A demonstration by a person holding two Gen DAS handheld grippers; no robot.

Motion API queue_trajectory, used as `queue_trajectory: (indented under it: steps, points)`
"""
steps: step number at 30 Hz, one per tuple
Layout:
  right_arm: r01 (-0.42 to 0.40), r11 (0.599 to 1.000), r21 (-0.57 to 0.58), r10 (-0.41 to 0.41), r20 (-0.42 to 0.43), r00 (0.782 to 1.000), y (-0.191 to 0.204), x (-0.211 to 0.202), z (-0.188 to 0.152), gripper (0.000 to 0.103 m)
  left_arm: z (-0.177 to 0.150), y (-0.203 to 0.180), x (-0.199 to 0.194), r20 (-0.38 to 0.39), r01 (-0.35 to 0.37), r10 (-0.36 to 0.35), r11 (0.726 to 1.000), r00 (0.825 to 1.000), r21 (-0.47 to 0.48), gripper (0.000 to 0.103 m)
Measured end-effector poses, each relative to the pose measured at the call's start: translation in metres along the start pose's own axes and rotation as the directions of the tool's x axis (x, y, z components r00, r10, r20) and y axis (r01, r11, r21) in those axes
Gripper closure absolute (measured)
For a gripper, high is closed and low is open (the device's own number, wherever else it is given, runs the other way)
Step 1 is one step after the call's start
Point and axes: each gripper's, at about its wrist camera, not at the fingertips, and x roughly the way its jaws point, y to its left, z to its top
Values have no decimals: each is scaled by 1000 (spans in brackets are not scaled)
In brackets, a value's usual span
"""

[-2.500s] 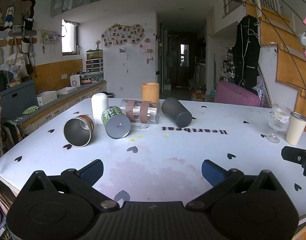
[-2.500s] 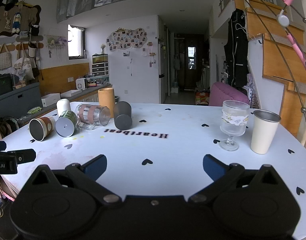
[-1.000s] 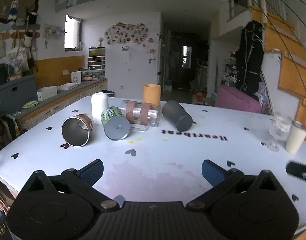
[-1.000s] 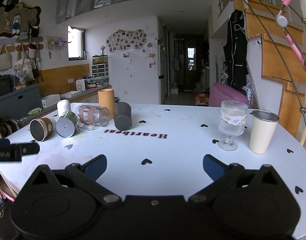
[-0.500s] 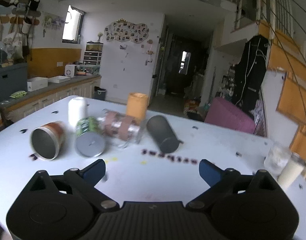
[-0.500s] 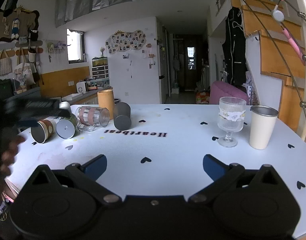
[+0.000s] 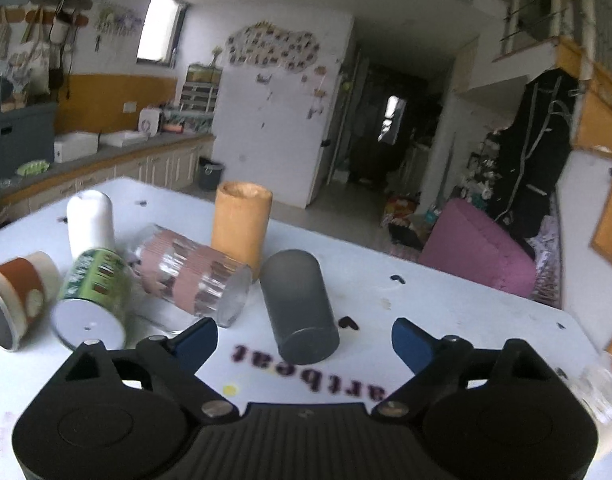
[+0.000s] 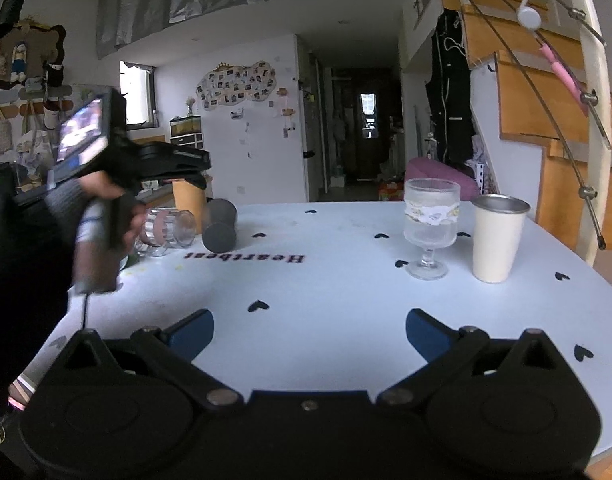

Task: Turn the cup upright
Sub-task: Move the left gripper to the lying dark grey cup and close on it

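Left gripper (image 7: 304, 338): jaws spread wide, nothing between them, held above the table (image 7: 445, 304) and aimed at a cluster of fallen cups. Picture is motion-blurred.

Dark grey cup (image 7: 300, 306) lies on its side almost straight ahead of the left gripper, between the lines of the two blue fingertips (image 7: 196, 338), closed base toward the camera. Not touched by either finger.

To its left, a ribbed glass (image 7: 192, 276) with pink bands lies on its side, close to the grey cup. Further left a green can-like cup (image 7: 92, 300) lies base-forward, and a brown-and-white cup (image 7: 14, 300) lies at the frame edge. Behind them an orange cup (image 7: 242, 222) and a white cup (image 7: 90, 218) stand on end.

Right gripper (image 8: 309, 334): jaws also wide apart, empty, hovering over bare table near the front edge. From here the left gripper shows at left, held in a hand (image 8: 106, 200), near the grey cup. A stemmed glass (image 8: 429, 226) and a cream metal cup (image 8: 497, 238) stand upright at right, just beside each other and well apart from the fallen group.
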Motion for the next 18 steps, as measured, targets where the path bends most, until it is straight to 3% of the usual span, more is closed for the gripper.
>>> queue_trajectory:
  steps: [4, 9, 18]
  points:
    - [11, 1000, 18, -11, -17, 1000, -10, 5, -4, 0, 4, -8, 38, -45, -49, 47, 998, 998, -38, 10]
    - [29, 999, 36, -27, -38, 999, -20, 10, -9, 0, 4, -24, 80, -57, -159, 159, 987, 986, 2, 11]
    - [55, 997, 60, -53, -45, 998, -35, 7, -14, 0, 2, -36, 113, -100, -253, 254, 967, 962, 18, 19]
